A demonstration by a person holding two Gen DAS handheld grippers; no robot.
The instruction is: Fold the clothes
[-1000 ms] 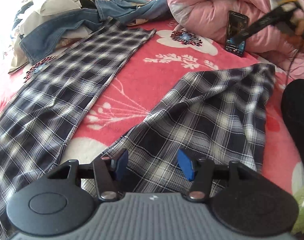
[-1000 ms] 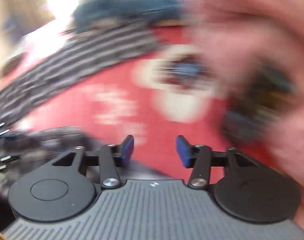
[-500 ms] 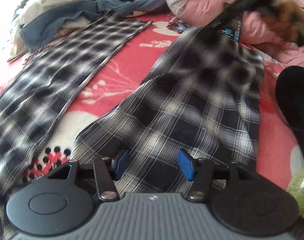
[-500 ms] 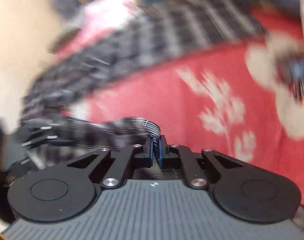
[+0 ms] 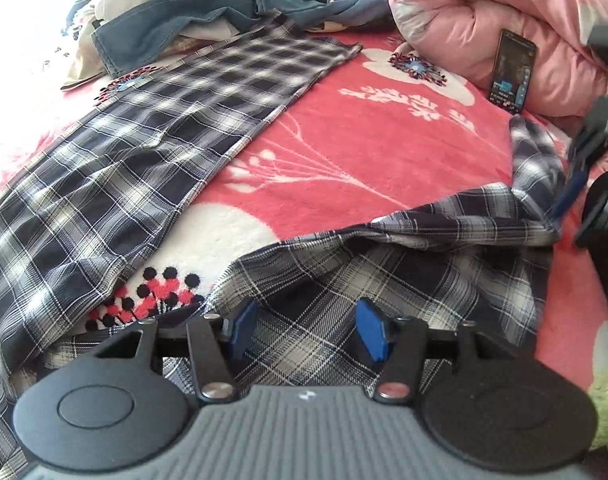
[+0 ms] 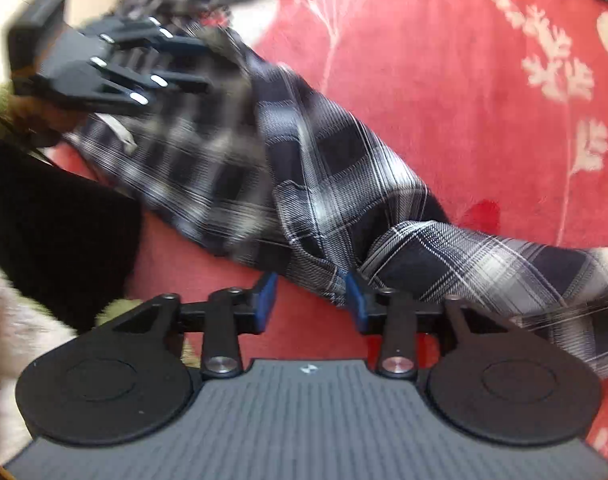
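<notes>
While both my left claw (image 5: 301,334) and right claw (image 6: 310,298) hang apart over the checked trousers (image 5: 384,280) on the bed (image 5: 364,160), I should flatten the doubled leg just ahead before creasing.

Both wrist views low, close, sharing plaid trousers (image 5: 344,288)

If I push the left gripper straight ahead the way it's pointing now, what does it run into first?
Most likely the folded-over plaid garment: the left gripper sits open with plaid cloth directly between and beyond its fingers. Past that fold lies the bare red floral blanket. Depth is hard to judge through the fisheye.
</notes>
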